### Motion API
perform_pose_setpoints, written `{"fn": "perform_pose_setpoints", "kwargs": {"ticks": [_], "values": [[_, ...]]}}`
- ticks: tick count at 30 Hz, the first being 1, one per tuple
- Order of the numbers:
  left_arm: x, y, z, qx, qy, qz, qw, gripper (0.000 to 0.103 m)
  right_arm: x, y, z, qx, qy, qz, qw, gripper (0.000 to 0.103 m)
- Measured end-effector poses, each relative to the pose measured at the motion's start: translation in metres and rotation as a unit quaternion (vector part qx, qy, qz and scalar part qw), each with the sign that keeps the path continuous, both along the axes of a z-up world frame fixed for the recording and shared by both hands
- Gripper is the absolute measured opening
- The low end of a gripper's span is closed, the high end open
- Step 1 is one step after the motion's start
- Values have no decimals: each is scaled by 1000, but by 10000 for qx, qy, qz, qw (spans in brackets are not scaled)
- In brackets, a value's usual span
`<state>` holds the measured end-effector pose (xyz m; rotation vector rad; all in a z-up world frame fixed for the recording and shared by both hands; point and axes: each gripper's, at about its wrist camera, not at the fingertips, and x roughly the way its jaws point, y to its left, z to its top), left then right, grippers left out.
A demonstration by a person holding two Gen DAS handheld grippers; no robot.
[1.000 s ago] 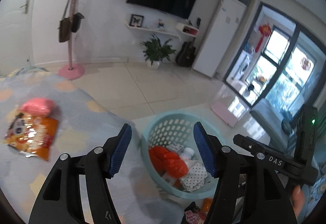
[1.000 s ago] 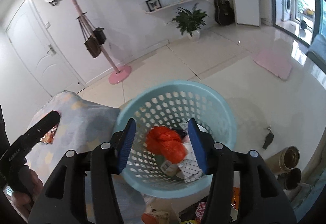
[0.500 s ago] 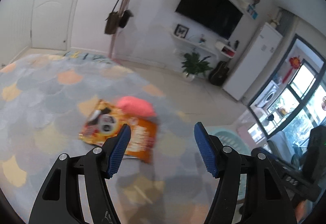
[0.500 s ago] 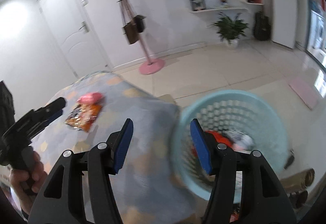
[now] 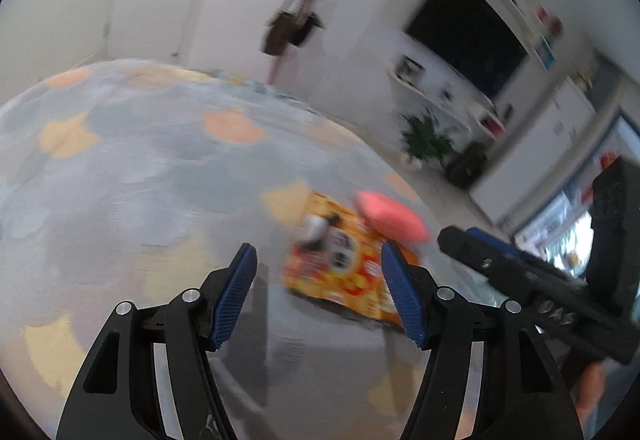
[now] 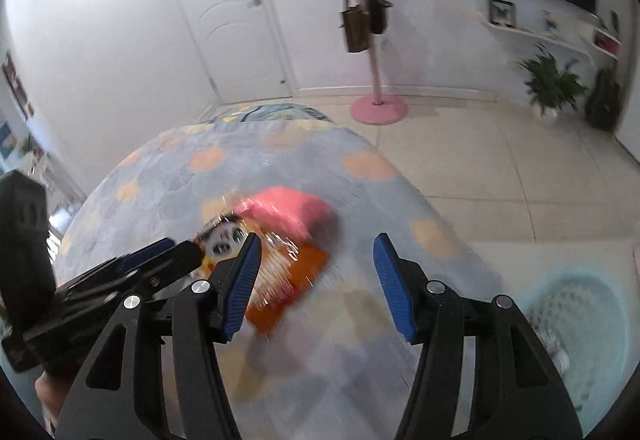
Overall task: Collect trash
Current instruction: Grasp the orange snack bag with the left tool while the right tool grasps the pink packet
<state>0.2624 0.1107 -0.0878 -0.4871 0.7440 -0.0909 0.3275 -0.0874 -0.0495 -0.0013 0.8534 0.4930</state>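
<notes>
An orange snack bag (image 5: pixel 340 272) lies on the patterned cloth-covered table (image 5: pixel 140 180), with a pink packet (image 5: pixel 390 218) at its far edge. Both show in the right wrist view too, the snack bag (image 6: pixel 288 272) and the pink packet (image 6: pixel 286 206). My left gripper (image 5: pixel 320 298) is open and empty, just short of the bag. My right gripper (image 6: pixel 316 282) is open and empty above the bag's right side. The light blue trash basket (image 6: pixel 580 304) stands on the floor at the lower right.
The table's edge drops to a tiled floor (image 6: pixel 500 160). A pink coat stand (image 6: pixel 376 108) with hanging bags, a white door (image 6: pixel 236 20), a potted plant (image 6: pixel 554 84) and a wall television (image 5: pixel 464 32) stand beyond. Both views are blurred by motion.
Both grippers have swung left, away from the basket, toward the snack bag and pink packet on the table. Both stay open and empty.
</notes>
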Motion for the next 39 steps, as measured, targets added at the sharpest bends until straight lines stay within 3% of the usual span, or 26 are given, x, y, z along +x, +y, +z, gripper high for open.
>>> {"fn": "perform_pose_setpoints", "kwargs": {"ticks": [5,9,12,13,15,21,25,27,33,36,39], "values": [[-9,31,-6,-725,13,416,9965,63,21,25,-16,-165,122,391,9990,62],[-13,34,-4,-744,-17,512,9959,63,30,38,-27,-263,169,548,9980,62],[-15,32,0,-657,-50,549,9963,63,30,41,-30,-139,181,637,9977,46],[-16,33,0,-666,-50,558,9962,63,30,41,-30,-68,213,681,9974,30],[-18,34,1,-681,-44,577,9960,63,28,38,-30,150,313,704,9969,17],[-31,36,7,-598,3,504,9969,63,14,24,-32,-112,244,396,9989,17],[-42,35,9,-532,75,372,9979,63,12,15,-38,148,626,435,9970,18],[-46,33,10,-469,109,308,9984,63,4,20,-37,153,671,595,9959,18],[-53,37,13,-255,185,267,9991,63,-44,54,-40,779,1020,1637,9781,17],[-48,35,18,-67,233,163,9996,63,-50,43,-35,722,807,1378,9845,17],[-34,22,22,250,222,-101,9994,71,-40,27,-21,445,456,843,9944,17]]}}
